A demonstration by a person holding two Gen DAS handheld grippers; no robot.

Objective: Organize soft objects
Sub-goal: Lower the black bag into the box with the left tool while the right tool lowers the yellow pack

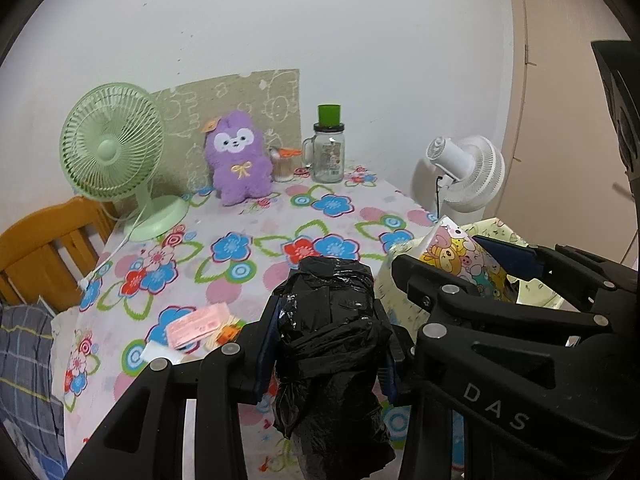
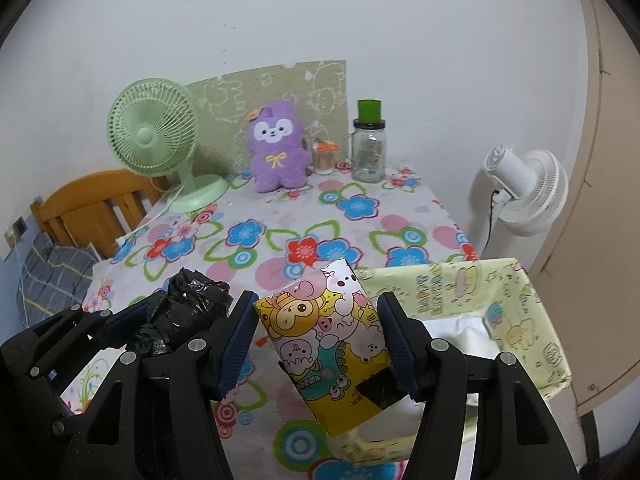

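My left gripper is shut on a roll of black plastic bags, held above the floral tablecloth; it also shows in the right wrist view. My right gripper is shut on a cartoon-printed tissue pack, held above the table's right edge next to a pale yellow storage box; the pack also shows in the left wrist view. A purple plush toy sits upright at the back of the table.
A green desk fan stands back left. A glass jar with a green cup and a small jar stand back centre. A pink packet lies near the front. A white fan stands right. A wooden chair is left.
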